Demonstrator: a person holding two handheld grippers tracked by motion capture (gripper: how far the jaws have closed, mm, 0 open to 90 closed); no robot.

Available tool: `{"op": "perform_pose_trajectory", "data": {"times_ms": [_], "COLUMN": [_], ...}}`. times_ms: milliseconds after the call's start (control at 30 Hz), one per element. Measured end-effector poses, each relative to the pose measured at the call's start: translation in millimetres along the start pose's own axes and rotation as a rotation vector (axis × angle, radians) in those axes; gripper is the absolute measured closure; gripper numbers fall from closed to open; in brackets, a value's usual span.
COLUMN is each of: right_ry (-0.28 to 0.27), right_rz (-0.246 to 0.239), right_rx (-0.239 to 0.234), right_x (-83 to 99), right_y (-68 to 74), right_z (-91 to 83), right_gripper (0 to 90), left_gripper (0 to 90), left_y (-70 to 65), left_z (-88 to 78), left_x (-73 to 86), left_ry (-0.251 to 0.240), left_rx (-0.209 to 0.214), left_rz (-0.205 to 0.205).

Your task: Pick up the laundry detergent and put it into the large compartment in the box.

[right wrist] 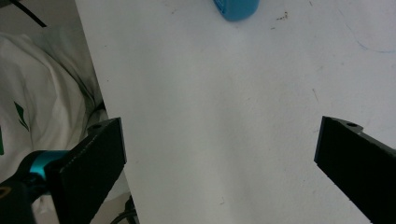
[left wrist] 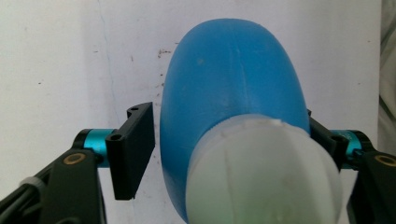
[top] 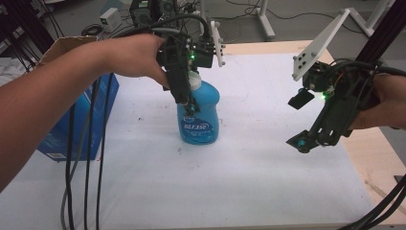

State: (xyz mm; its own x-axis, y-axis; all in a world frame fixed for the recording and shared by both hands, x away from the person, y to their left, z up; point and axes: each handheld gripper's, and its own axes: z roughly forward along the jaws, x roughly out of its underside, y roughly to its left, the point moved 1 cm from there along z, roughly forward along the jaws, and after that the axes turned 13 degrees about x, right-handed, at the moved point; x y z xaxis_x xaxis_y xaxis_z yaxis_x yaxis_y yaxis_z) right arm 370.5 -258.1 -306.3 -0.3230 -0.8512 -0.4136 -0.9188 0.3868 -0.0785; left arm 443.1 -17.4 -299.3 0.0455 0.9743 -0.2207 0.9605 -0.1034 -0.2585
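Note:
A blue detergent bottle (top: 201, 120) with a white cap (top: 195, 81) stands upright on the white table cover (top: 249, 182), left of centre. My left gripper (top: 189, 103) comes down over it from above. In the left gripper view its jaws flank the bottle's (left wrist: 233, 79) upper body just below the cap (left wrist: 261, 172); the left pad lies against its side and the right pad is partly hidden behind it, so the left gripper (left wrist: 231, 140) is shut on it. My right gripper (top: 302, 141) hovers at the right, open and with nothing in it (right wrist: 219, 158), with the bottle's base (right wrist: 236, 8) far ahead.
A blue cardboard box (top: 84, 120) stands at the table's left edge, flaps open. Black cables (top: 88, 182) hang from the left arm across the front left. Bare wood (top: 373, 158) borders the cover on the right. White cloth (right wrist: 42, 107) lies beyond the table edge.

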Motion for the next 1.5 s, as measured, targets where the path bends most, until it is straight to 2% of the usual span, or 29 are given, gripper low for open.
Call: {"op": "perform_pose_trajectory", "data": {"times_ms": [300, 467, 567, 700, 833, 967, 1033, 1233, 1333, 1500], "right_ry": [-0.002, -0.001, 0.0, -0.001, -0.001, -0.002, -0.004, -0.009, -0.013, -0.026], "right_rz": [0.001, -0.001, -0.002, -0.002, -0.001, 0.003, 0.005, 0.001, 0.001, 0.0], "right_rx": [0.0, -0.002, -0.002, -0.002, -0.001, 0.001, 0.0, 0.0, 0.002, 0.003], "right_x": [0.2, 0.4, 0.6, 1.2, 1.7, 2.8, 3.7, 5.1, 5.7, 5.5], "right_y": [0.1, 0.3, 0.4, 0.2, 0.0, 0.5, 0.7, 1.3, 0.8, -0.4], "right_z": [0.4, 0.5, 0.6, 0.6, 0.5, 0.0, 0.0, -1.5, -1.4, -2.3], "right_gripper": [1.2, 1.2, 1.2, 1.2, 1.2, 1.2, 1.2, 1.2, 1.2, 1.2], "left_gripper": [37.1, 37.2, 37.4, 37.4, 37.5, 37.4, 37.5, 37.5, 37.5, 37.6], "left_y": [-1.7, -2.2, -3.5, -6.5, -12.8, -23.7, -29.6, -45.5, -53.3, -67.8], "left_z": [-0.8, -1.5, -2.5, -9.0, -25.1, -46.2, -57.4, -91.9, -110.6, -139.2], "left_x": [0.3, 0.5, 0.6, 2.2, 3.4, 4.5, 6.3, 17.9, 24.8, 37.7], "left_ry": [-0.004, -0.006, 0.002, -0.001, -0.001, 0.01, 0.001, 0.001, -0.019, -0.019], "left_rx": [0.019, 0.021, 0.016, 0.016, -0.012, -0.054, -0.069, -0.107, -0.123, -0.153], "left_rz": [0.024, 0.023, 0.018, -0.013, -0.059, -0.107, -0.132, -0.21, -0.251, -0.292]}}
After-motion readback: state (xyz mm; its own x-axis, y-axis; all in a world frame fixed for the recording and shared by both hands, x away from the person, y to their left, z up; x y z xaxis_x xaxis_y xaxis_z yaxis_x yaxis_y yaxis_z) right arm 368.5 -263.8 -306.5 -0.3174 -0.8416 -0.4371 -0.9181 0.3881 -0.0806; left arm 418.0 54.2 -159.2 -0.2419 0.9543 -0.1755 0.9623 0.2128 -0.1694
